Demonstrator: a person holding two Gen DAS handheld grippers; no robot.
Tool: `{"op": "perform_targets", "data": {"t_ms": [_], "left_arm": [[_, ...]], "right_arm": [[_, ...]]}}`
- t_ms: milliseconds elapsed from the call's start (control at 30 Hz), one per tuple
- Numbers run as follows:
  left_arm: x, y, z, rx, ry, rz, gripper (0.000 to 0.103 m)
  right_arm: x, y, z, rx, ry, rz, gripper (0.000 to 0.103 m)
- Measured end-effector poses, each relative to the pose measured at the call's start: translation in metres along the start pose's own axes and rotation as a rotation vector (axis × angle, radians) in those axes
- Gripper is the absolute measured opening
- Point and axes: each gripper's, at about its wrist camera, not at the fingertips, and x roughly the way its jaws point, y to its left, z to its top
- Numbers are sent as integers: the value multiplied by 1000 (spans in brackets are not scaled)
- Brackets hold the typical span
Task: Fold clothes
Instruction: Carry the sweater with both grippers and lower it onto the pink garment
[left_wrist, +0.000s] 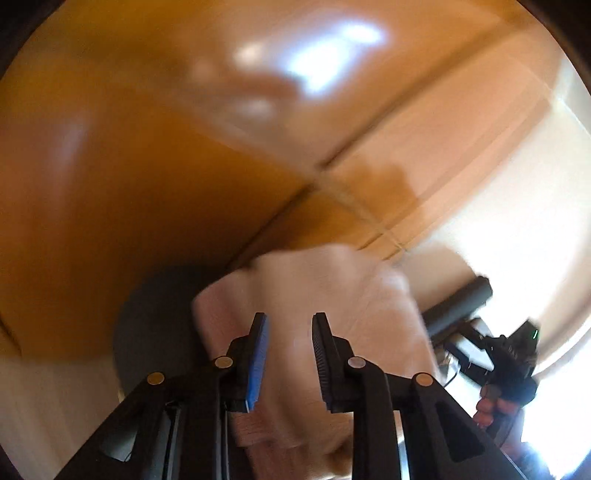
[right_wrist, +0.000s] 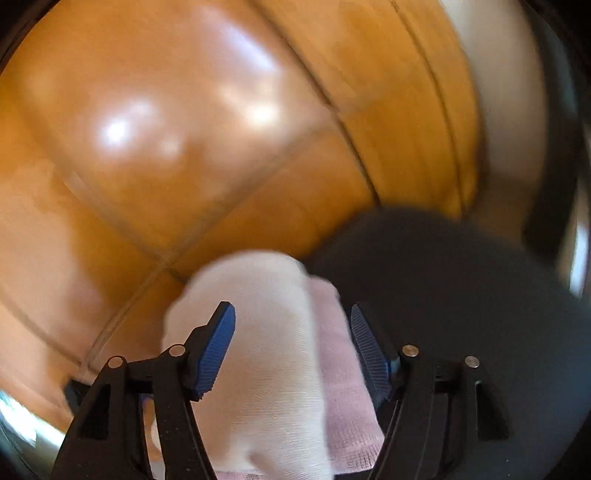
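A pale pink and white folded cloth lies bunched on a dark grey round pad. In the left wrist view my left gripper hovers just over it, jaws a narrow gap apart, the cloth showing through the gap with neither pad pressing on it. In the right wrist view my right gripper stands wide open astride the cloth. Its white fold sits beside the left pad, and a pink layer is beside the right pad. Both views are blurred.
Glossy orange-brown wooden panels with seams fill the background. The dark grey pad spreads to the right in the right wrist view. A person's hand holding the other gripper shows at the right edge of the left wrist view, near bright light.
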Motion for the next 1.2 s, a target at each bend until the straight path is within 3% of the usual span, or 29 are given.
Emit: {"op": "perform_targets", "data": {"t_ms": [67, 133, 167, 233, 300, 367, 467, 533, 600, 700, 800, 867, 933, 1033, 1133, 1200], "left_arm": [[20, -48, -2, 185, 21, 42, 23], [50, -91, -13, 353, 49, 96, 23], [62, -103, -21, 412, 64, 130, 23], [88, -113, -42, 499, 102, 210, 23], [111, -108, -64, 502, 192, 257, 23], [109, -108, -77, 534, 170, 230, 23], [105, -111, -90, 608, 141, 224, 23], [103, -111, -88, 582, 148, 219, 23], [95, -102, -77, 506, 145, 198, 23], [63, -76, -59, 383, 109, 164, 23], [47, -73, -40, 375, 6, 244, 23], [58, -64, -34, 348, 50, 292, 23], [71, -51, -36, 295, 118, 304, 24], [74, -53, -47, 343, 103, 309, 24], [65, -63, -73, 392, 75, 318, 24], [78, -54, -65, 397, 68, 300, 24]], "right_arm": [[22, 36, 7, -137, 29, -33, 58], [55, 63, 6, -260, 75, -95, 28], [64, 71, -2, -307, 98, -142, 23], [72, 93, -12, -371, 135, -190, 22], [78, 85, -25, -418, 154, -247, 22], [84, 73, -37, -444, 169, -287, 20], [93, 47, -44, -383, 175, -244, 21], [84, 47, -39, -351, 168, -199, 21], [69, 52, -26, -290, 85, -130, 23], [81, 65, -7, -278, 40, -128, 24], [93, 75, 8, -300, 56, -122, 24], [108, 79, 15, -287, 71, -118, 24], [123, 76, 24, -265, 134, -176, 24], [158, 72, 22, -260, 220, -219, 23], [162, 76, 22, -281, 219, -223, 23], [139, 75, 23, -244, 174, -177, 24]]}}
